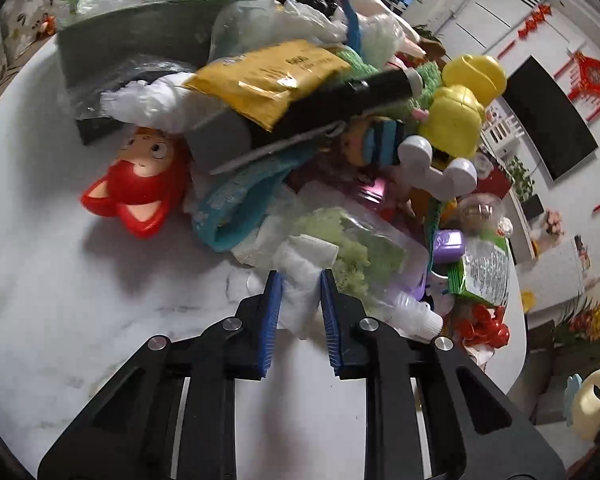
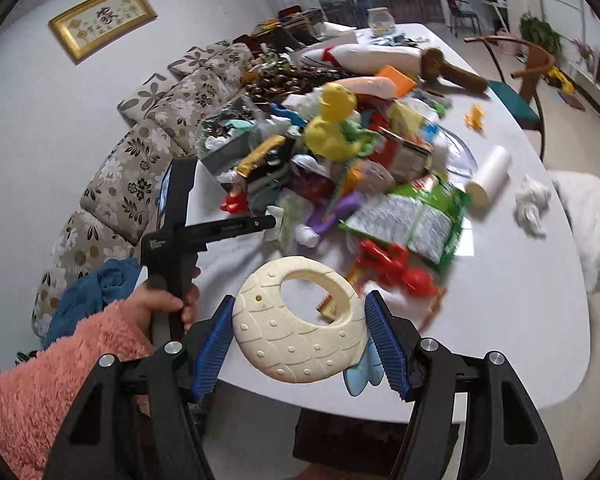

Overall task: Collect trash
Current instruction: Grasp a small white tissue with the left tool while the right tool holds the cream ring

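While the left gripper point(image 1: 300, 280) has its blue pads squeezed onto a crumpled white tissue point(image 1: 300, 300) at the near edge of the pile, the right gripper point(image 2: 302, 340) is spread wide around a cream ring-shaped toy with raised dots point(image 2: 300, 328), both pads pressing its sides, held up off the white marble-look table point(image 1: 80, 320).

The pile is crowded. Right behind the tissue sits a clear bag of pale green fluff point(image 1: 356, 248), with a teal band point(image 1: 236, 216) to its left and a red fox-eared doll head point(image 1: 140, 184) lying beside that. A yellow padded envelope point(image 1: 268, 80) and a black tube point(image 1: 340, 108) lie across the top, next to a yellow plastic duck point(image 1: 460, 112).

From the right wrist view, a green snack wrapper point(image 2: 412, 216) and red plastic bits point(image 2: 392, 268) lie near the front. A hand point(image 2: 160, 304) in a fuzzy pink sleeve point(image 2: 52, 380) grips the other tool's handle. Something light blue point(image 2: 360, 376) peeks out under the ring, mostly hidden. The far end is blurry.
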A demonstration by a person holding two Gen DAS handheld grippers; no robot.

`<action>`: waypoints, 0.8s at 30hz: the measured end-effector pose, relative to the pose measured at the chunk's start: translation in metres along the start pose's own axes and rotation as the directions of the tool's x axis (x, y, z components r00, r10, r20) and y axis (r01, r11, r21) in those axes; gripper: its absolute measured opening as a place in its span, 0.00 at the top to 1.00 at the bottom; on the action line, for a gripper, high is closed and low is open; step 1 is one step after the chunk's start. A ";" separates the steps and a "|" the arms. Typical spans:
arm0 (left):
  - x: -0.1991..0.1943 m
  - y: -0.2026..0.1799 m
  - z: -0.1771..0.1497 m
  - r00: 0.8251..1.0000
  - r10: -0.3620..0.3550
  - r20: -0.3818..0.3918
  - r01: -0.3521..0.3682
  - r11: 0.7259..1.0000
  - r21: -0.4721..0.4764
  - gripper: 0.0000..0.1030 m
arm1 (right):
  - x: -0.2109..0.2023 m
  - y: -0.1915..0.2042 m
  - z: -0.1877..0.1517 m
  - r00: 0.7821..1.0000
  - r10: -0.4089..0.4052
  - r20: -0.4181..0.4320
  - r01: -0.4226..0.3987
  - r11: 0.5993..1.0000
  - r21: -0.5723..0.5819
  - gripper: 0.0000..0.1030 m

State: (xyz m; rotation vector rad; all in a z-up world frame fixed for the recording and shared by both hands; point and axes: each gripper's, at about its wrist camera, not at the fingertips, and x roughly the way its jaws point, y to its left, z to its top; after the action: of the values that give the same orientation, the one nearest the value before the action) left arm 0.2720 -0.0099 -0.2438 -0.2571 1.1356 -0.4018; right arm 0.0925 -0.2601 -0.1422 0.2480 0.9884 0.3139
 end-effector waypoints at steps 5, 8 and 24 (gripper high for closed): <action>-0.034 0.009 -0.012 0.995 -0.083 0.051 0.085 0.996 -0.038 0.99 | -0.010 -0.009 -0.011 1.000 0.024 0.006 -0.025 0.999 0.031 0.38; -0.070 0.010 -0.029 0.988 -0.133 0.078 0.134 0.991 -0.010 0.99 | -0.011 -0.007 -0.022 1.000 0.026 -0.006 -0.025 0.999 0.020 0.38; -0.117 -0.065 -0.206 0.932 -0.330 -0.153 0.348 0.931 0.112 0.99 | 0.011 -0.043 -0.128 0.977 0.001 -0.213 0.014 0.998 0.068 0.38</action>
State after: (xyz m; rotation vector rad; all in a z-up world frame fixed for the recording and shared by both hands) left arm 0.0291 -0.0163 -0.2048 -0.3102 1.1891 -0.8125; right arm -0.0045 -0.2876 -0.2328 0.2781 1.2128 0.3050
